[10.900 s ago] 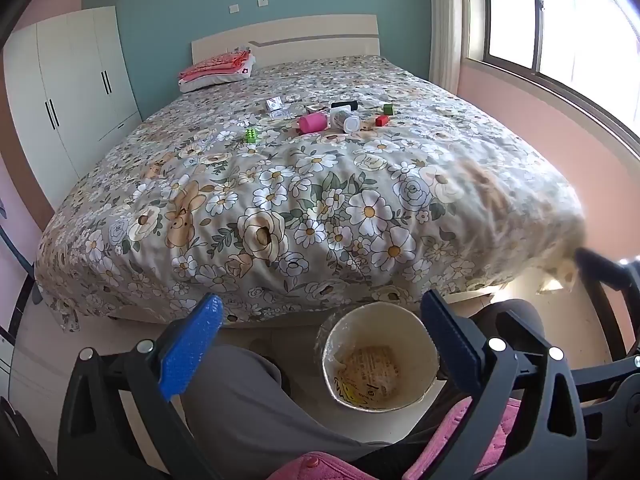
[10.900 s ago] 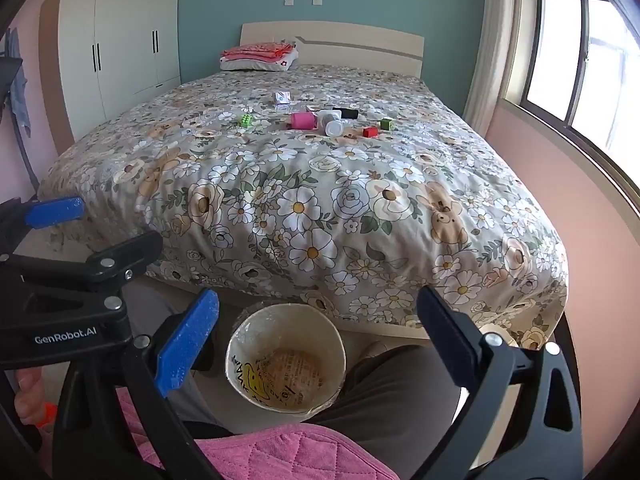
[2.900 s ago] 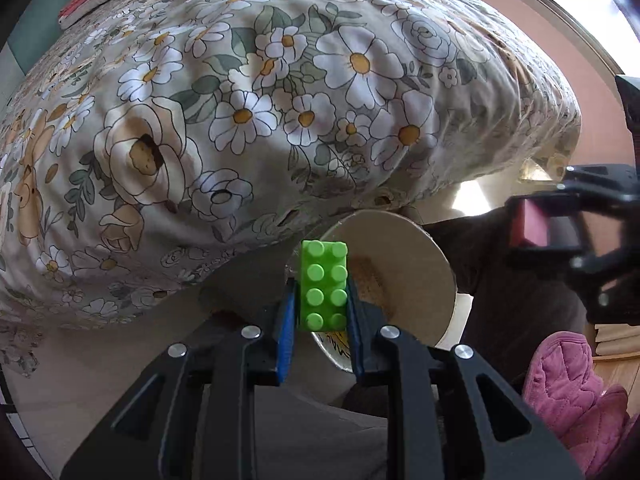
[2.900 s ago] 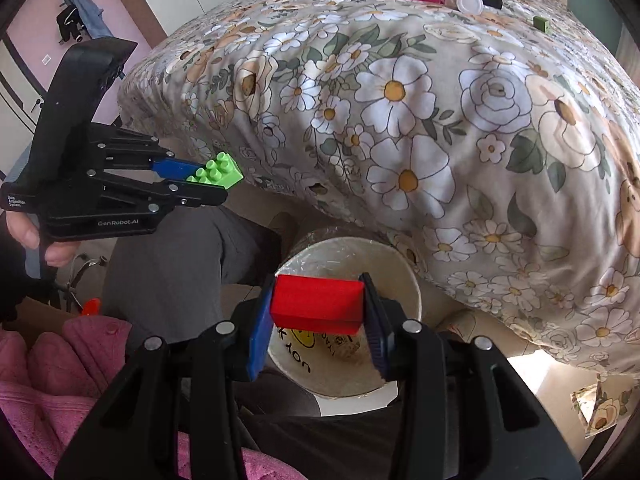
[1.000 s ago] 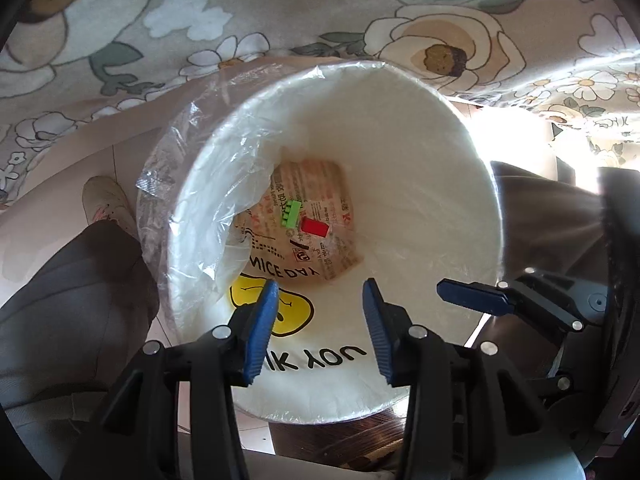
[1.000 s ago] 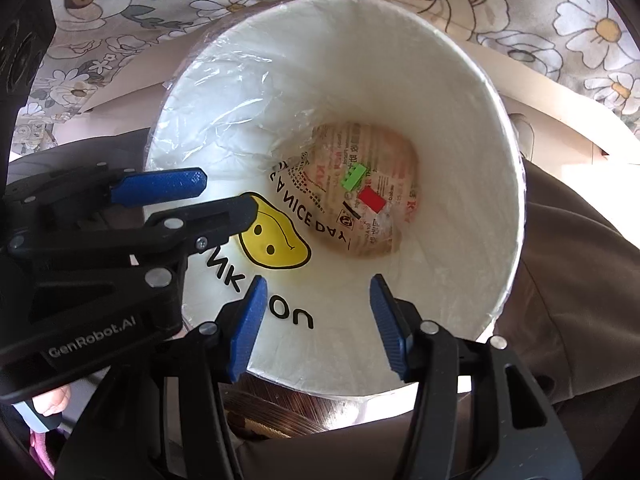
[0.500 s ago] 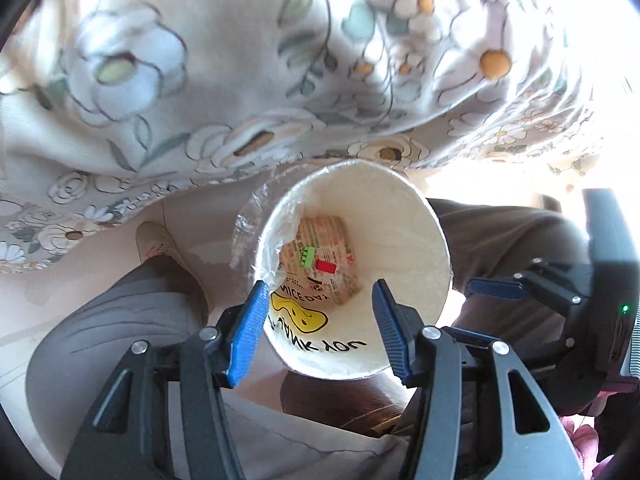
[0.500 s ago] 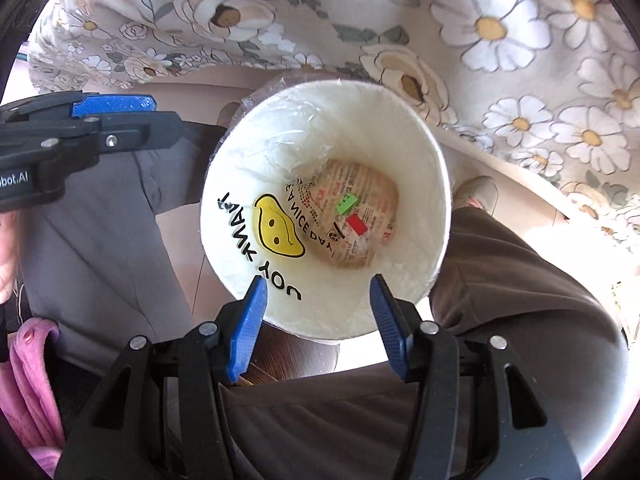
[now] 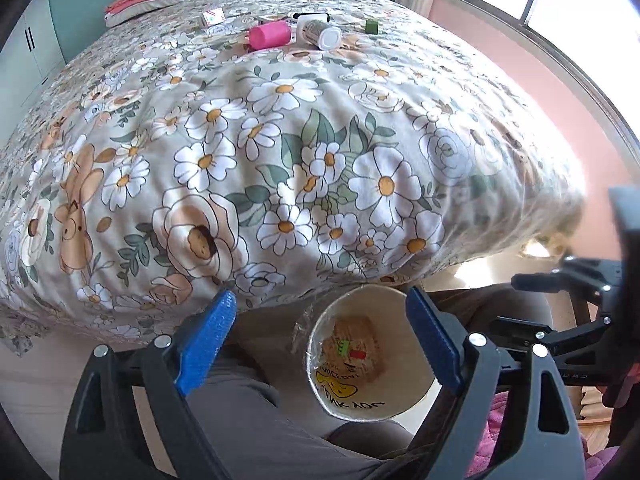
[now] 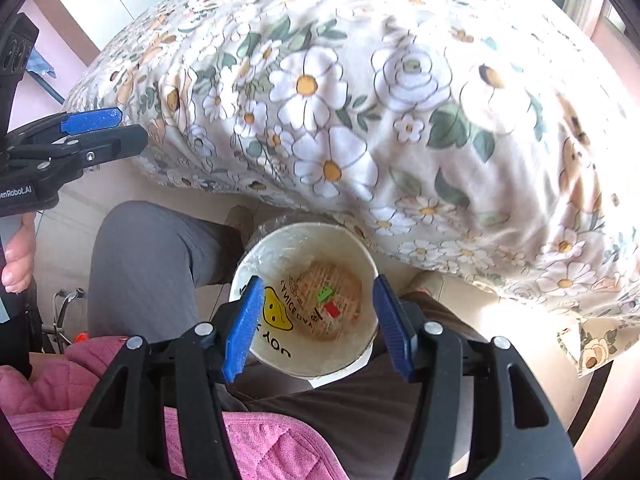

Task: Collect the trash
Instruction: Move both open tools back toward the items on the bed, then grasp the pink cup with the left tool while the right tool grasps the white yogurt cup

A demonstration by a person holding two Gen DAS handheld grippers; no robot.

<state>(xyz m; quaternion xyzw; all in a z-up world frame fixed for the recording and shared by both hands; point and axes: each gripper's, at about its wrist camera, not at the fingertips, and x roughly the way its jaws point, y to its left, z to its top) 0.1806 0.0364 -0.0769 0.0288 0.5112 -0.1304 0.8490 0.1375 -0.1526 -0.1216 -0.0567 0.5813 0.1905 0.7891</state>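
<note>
Bin (image 10: 362, 354): holding green brick (image 10: 324, 293) & red brick (image 10: 332, 309) at bottom. Left gripper (image 9: 320, 344) & right gripper (image 10: 318, 322): jaws opening wider, nothing gripped, hanging above bin.

paper bin (image 10: 280, 236) w/ glossy liner, cloth bedspread (image 9: 320, 128)

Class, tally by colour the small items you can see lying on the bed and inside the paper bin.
Pink: 1, pink cylinder
White: 2, white bottle, small white box
Green: 2, green cube, green brick in bin
Red: 1, red block in bin
Black: 1, black bar
Total: 7
</note>
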